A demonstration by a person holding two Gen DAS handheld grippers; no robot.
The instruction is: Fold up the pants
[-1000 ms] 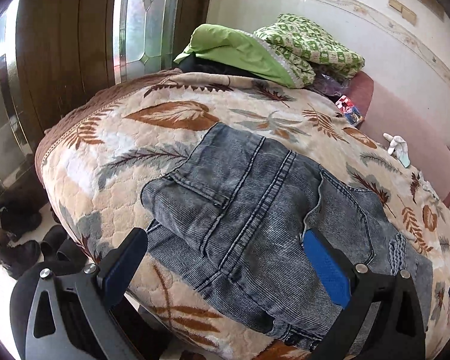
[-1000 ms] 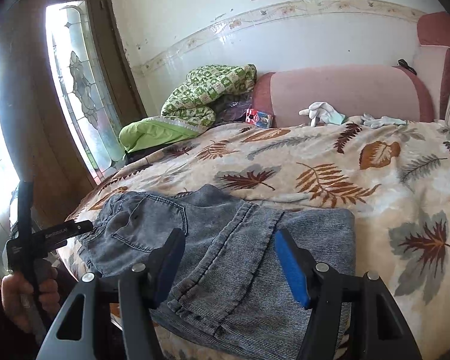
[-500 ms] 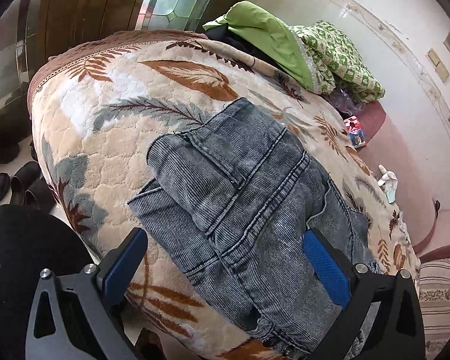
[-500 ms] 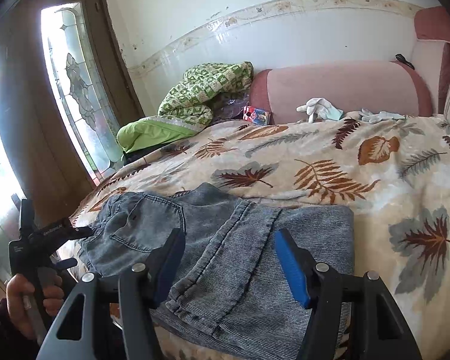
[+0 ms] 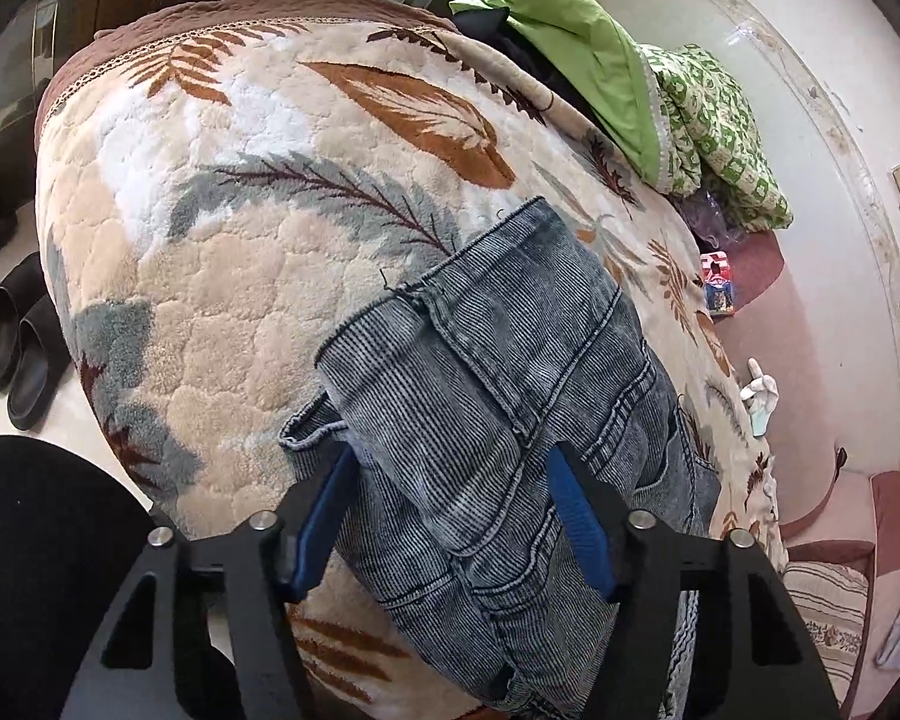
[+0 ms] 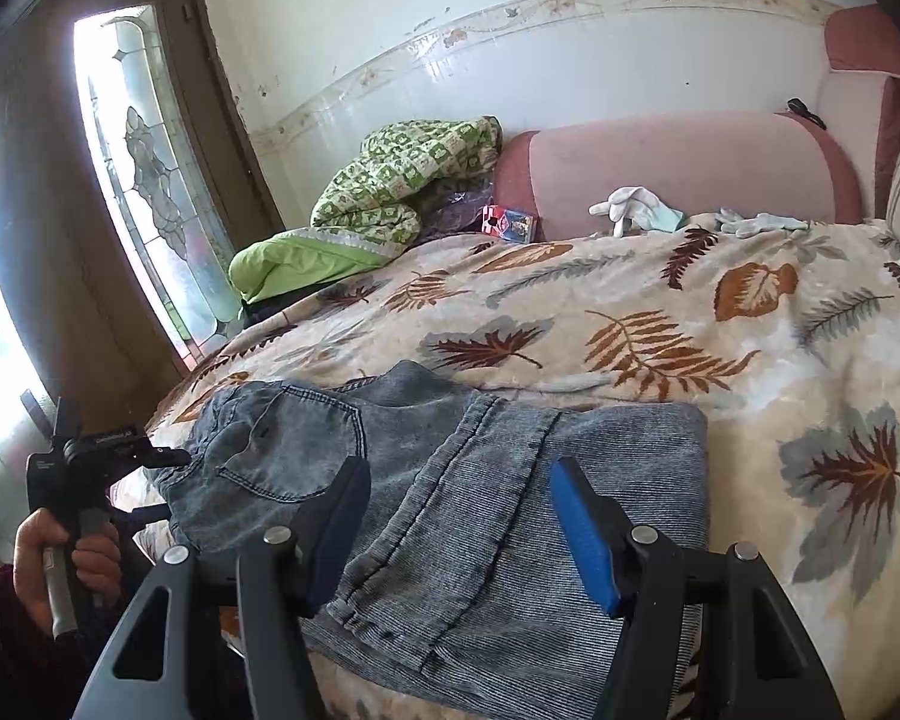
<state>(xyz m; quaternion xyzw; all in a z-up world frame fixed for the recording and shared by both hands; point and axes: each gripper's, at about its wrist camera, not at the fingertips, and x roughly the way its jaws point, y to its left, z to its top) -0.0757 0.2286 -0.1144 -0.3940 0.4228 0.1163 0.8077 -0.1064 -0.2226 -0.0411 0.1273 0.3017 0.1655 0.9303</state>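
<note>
Because a compact folded stack is wanted, the pants [image 5: 498, 420] are laid at the near edge of the bed [image 5: 222, 276]; left tongs [image 5: 450, 516] and right tongs [image 6: 459, 534] are held released over the denim.

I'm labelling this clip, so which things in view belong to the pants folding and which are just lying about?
Part of the job:
- jeans
- left hand-held gripper, jaws open around the jeans
- right hand-held gripper, jaws open
- leaf-print blanket they lie on

Just lying about:
- green quilt
- white gloves
- small colourful box
- black shoes
</note>
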